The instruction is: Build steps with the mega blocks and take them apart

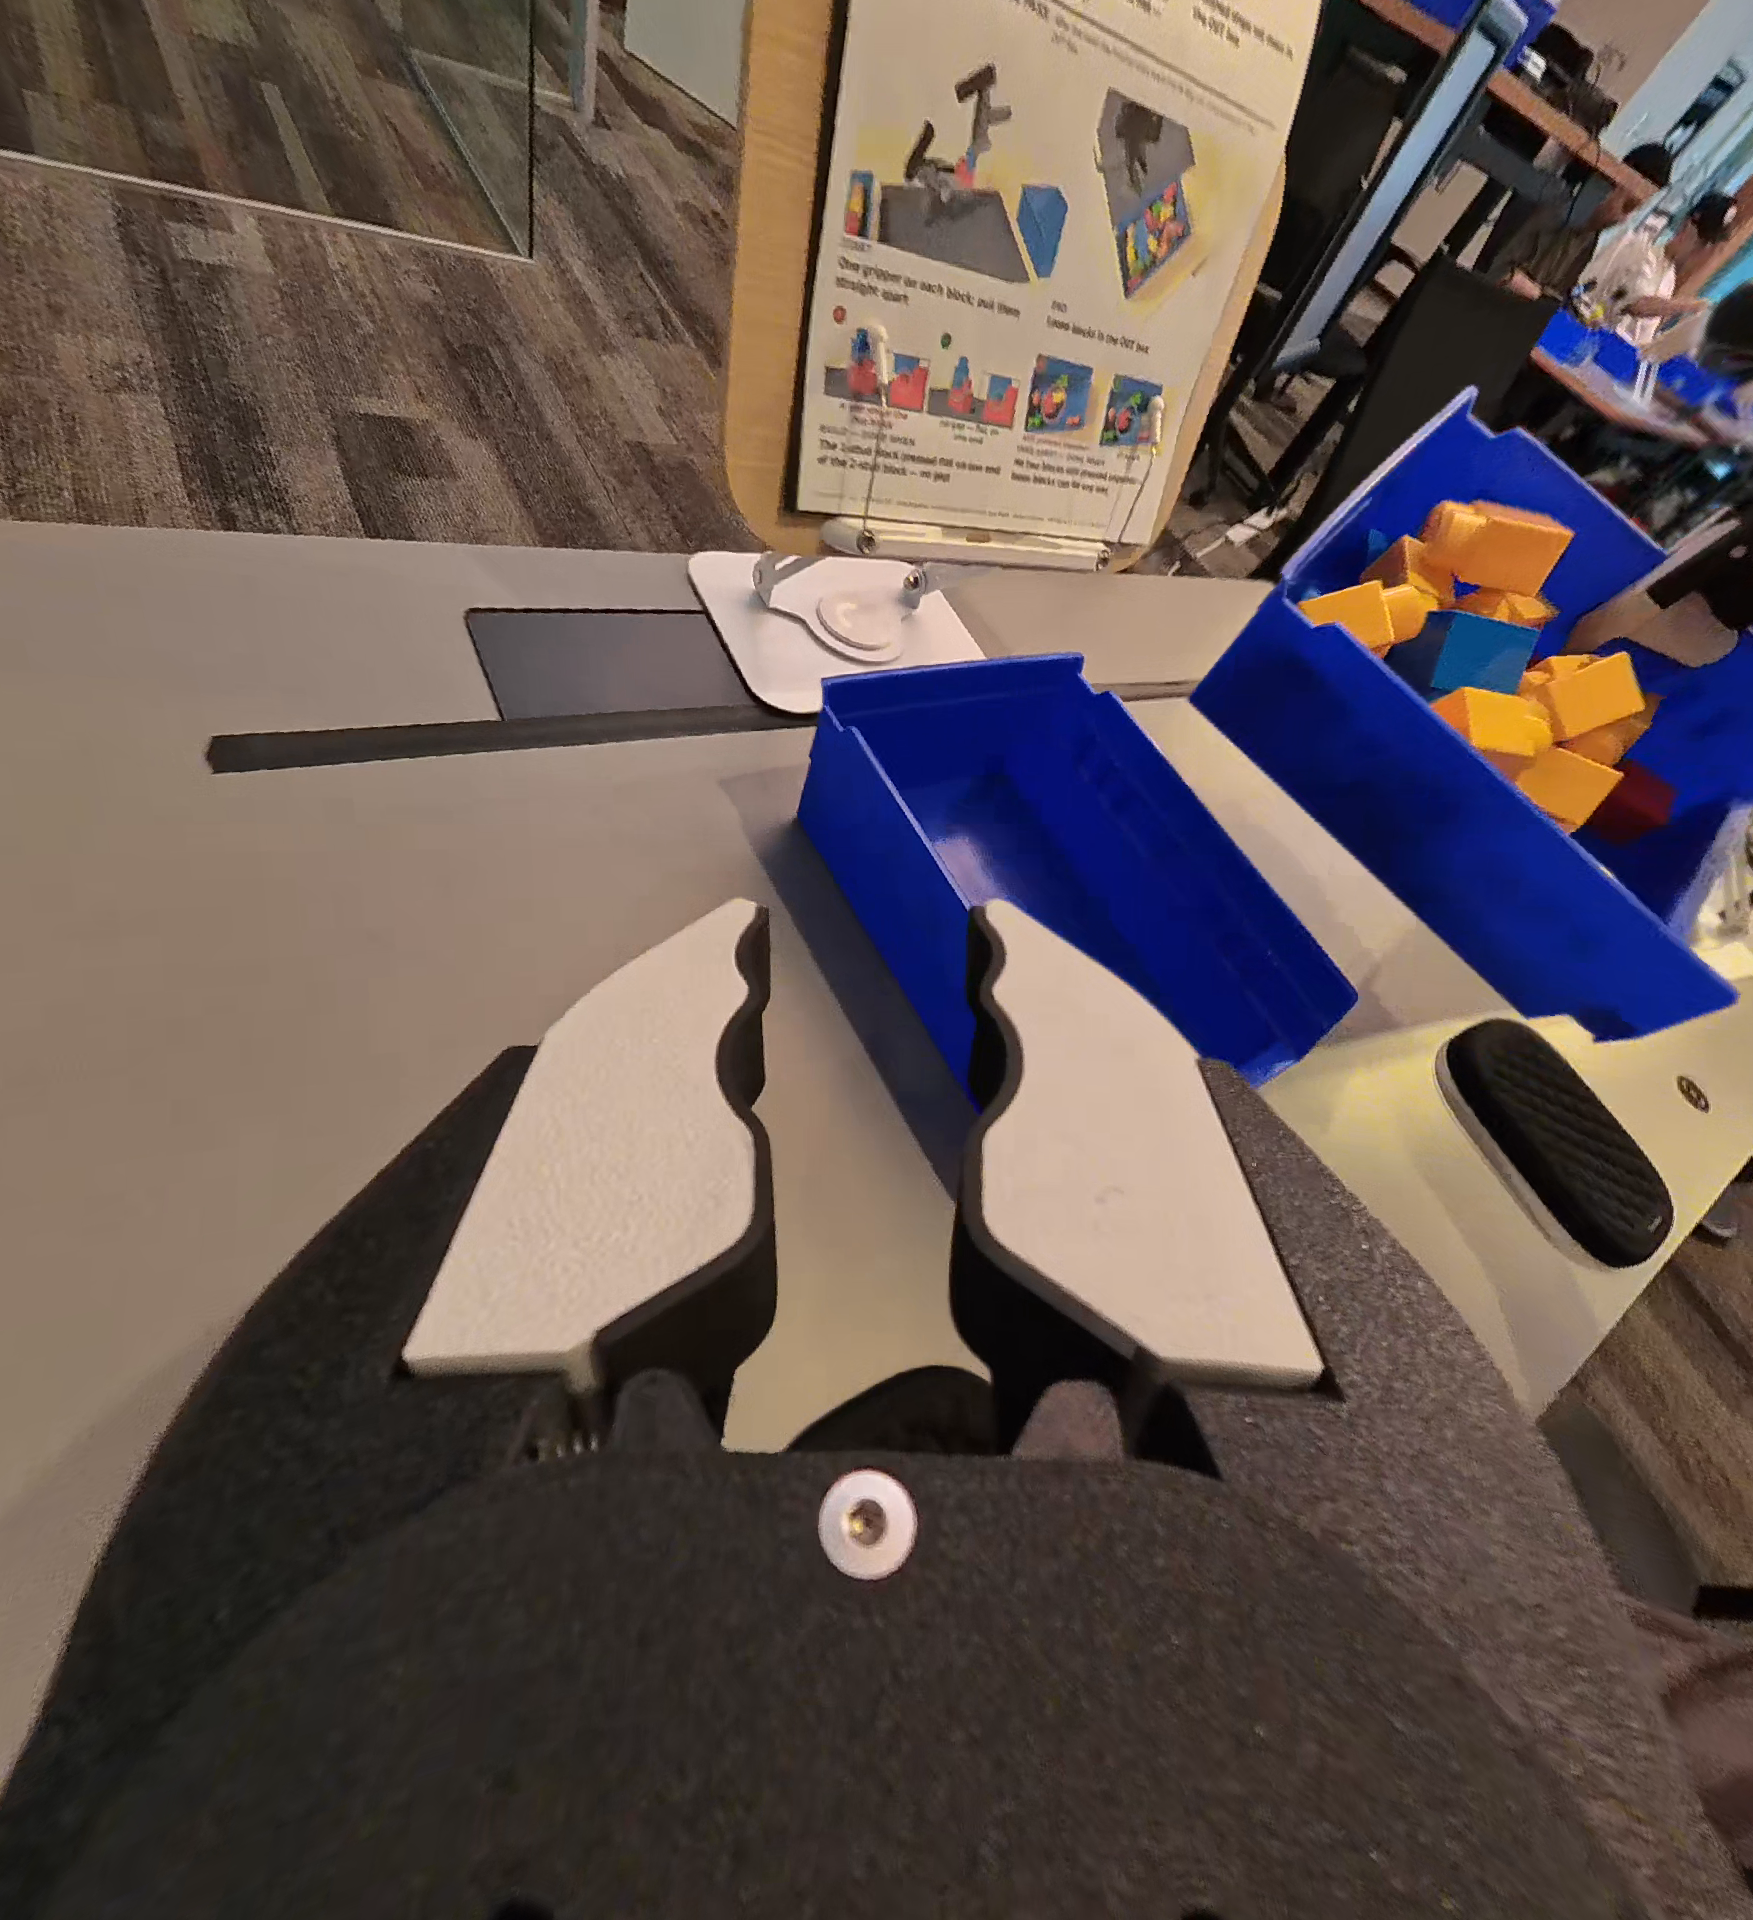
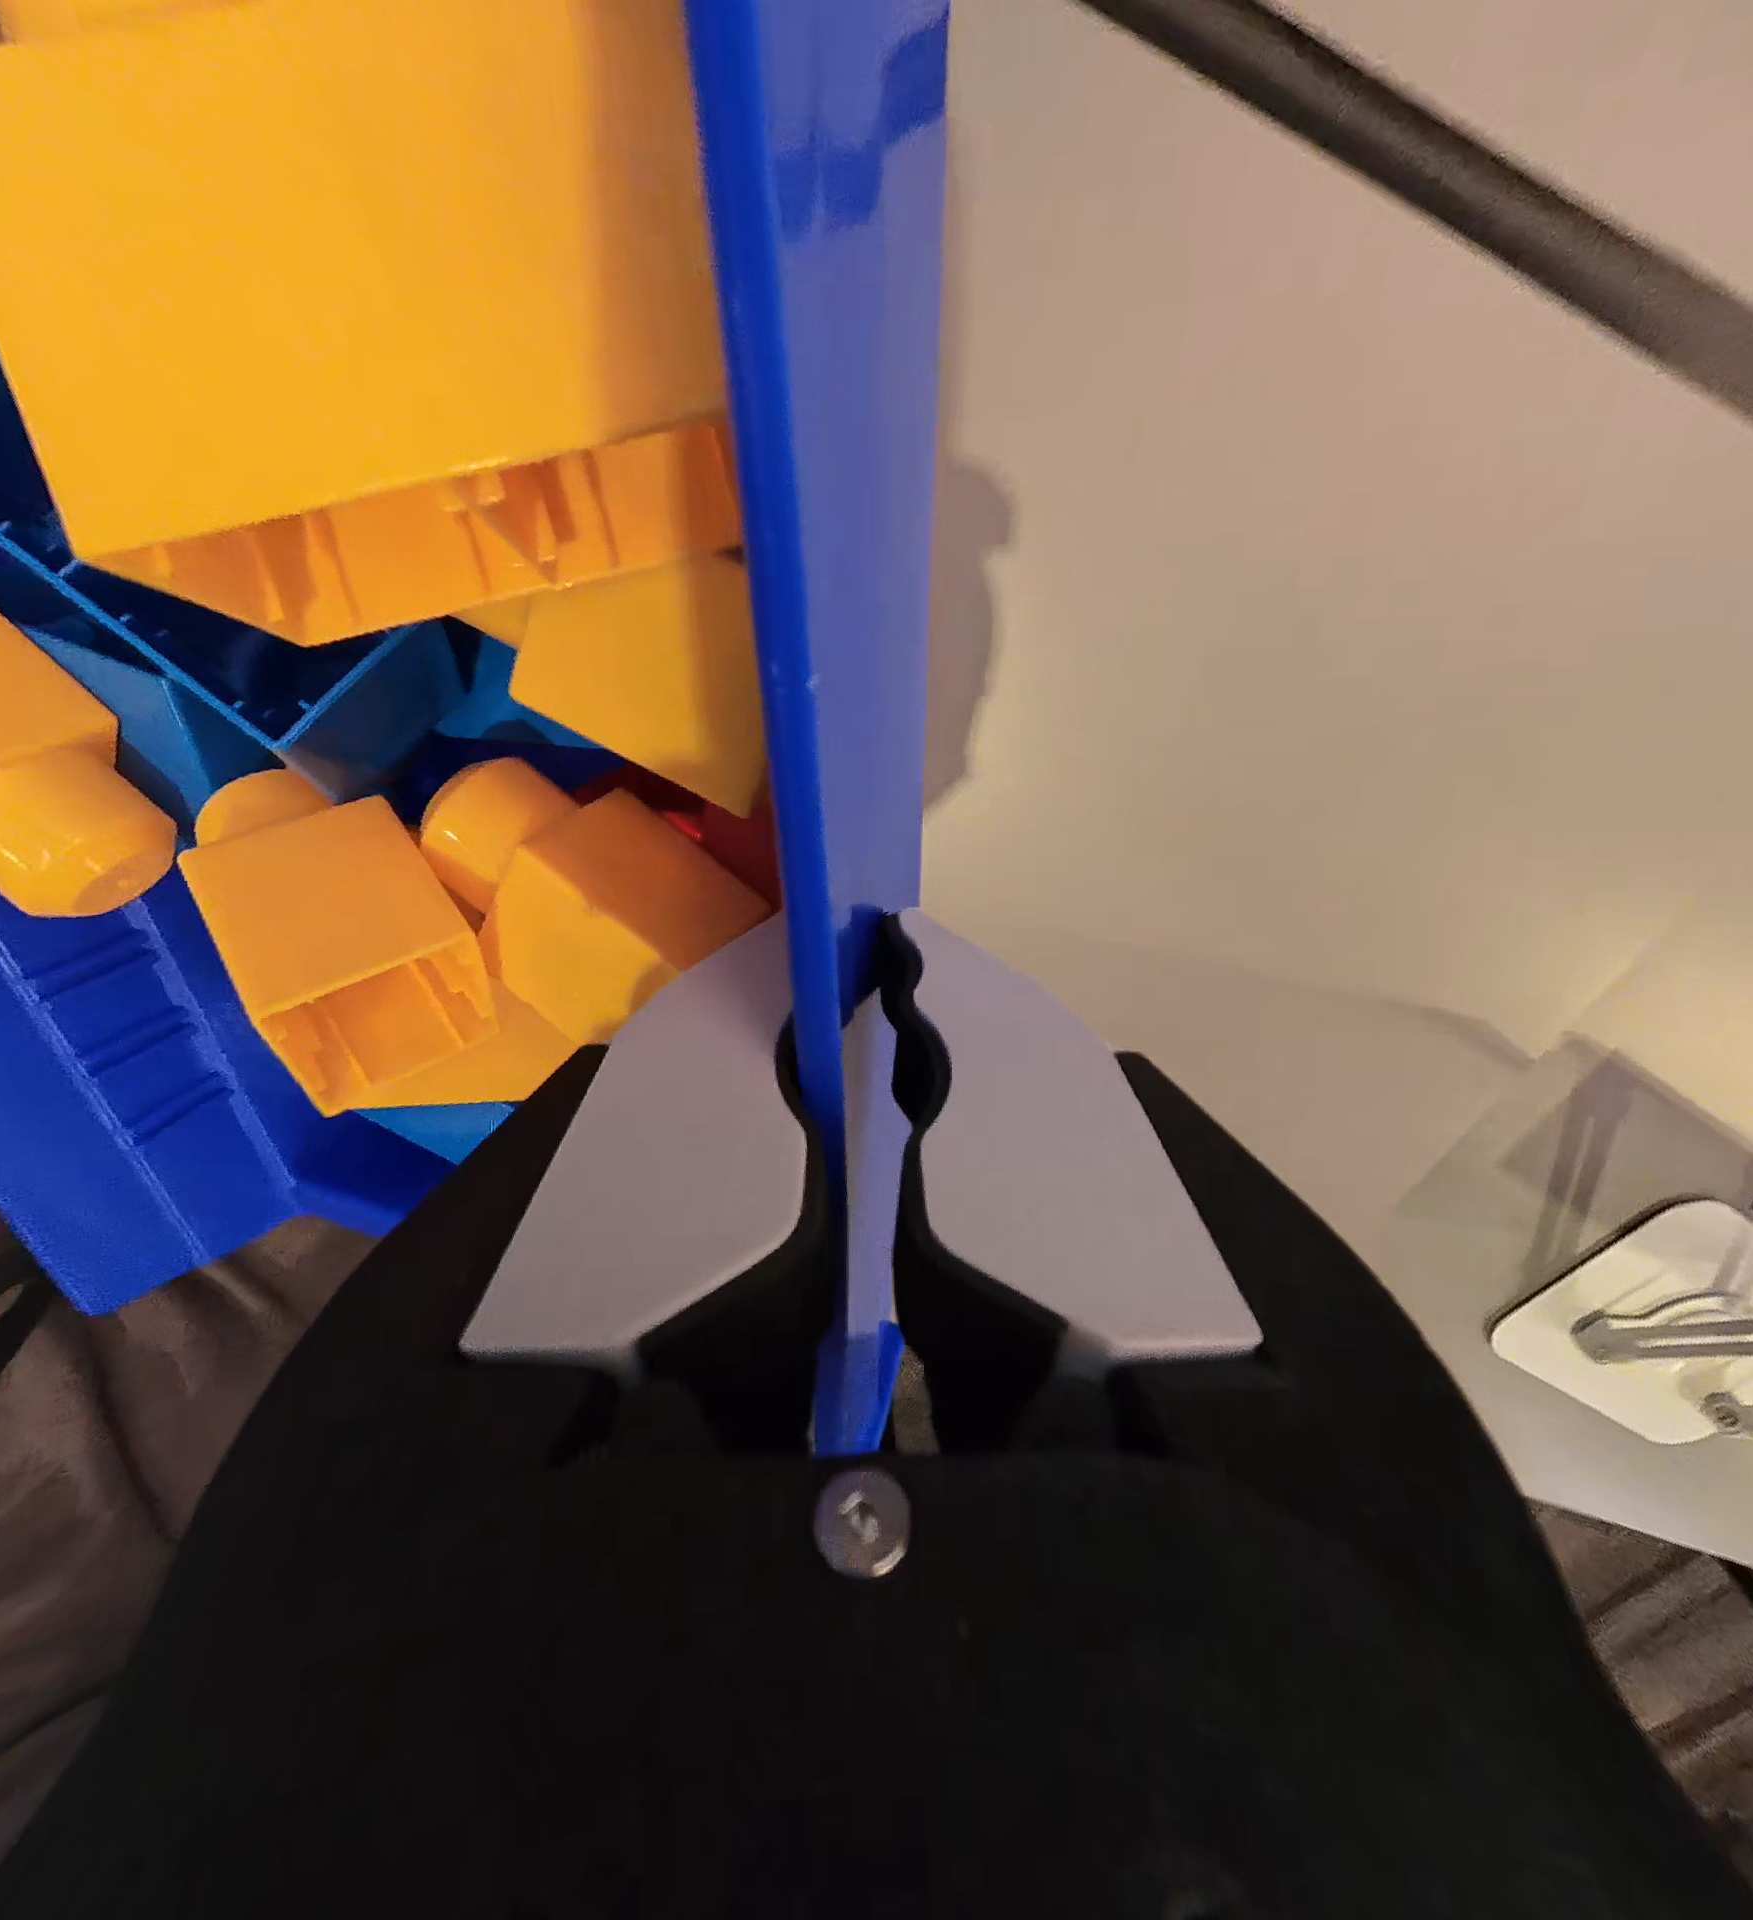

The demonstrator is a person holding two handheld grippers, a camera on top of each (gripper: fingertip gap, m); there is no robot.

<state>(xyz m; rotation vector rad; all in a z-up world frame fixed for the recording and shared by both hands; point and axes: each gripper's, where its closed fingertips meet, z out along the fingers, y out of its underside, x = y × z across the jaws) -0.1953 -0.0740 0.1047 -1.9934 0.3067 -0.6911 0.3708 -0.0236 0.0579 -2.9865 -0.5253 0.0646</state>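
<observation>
My left gripper (image 1: pixel 867 920) is open and empty, low over the grey table (image 1: pixel 332 935), just left of an empty blue bin (image 1: pixel 882 862). A second blue bin (image 1: pixel 1454 831) to the right holds several yellow mega blocks (image 1: pixel 1506 551), a blue block (image 1: pixel 1474 649) and a red one (image 1: pixel 1641 800). My right gripper (image 2: pixel 846 935) is shut on this bin's side wall (image 2: pixel 820 416), with one finger inside and one outside. Yellow blocks (image 2: pixel 332 291) lie close to its inner finger. It also shows in the left wrist view (image 1: pixel 1672 623) at the bin's far rim.
An instruction sheet on a wooden board (image 1: pixel 1017 260) stands behind the bins on a white base (image 1: pixel 820 623). A dark inset panel (image 1: pixel 602 665) and a dark strip (image 1: pixel 487 743) lie in the tabletop. A black ridged pad (image 1: pixel 1558 1143) lies near the right table edge. People sit at far tables. The left gripper's tips are roughly 60 cm from the right gripper's.
</observation>
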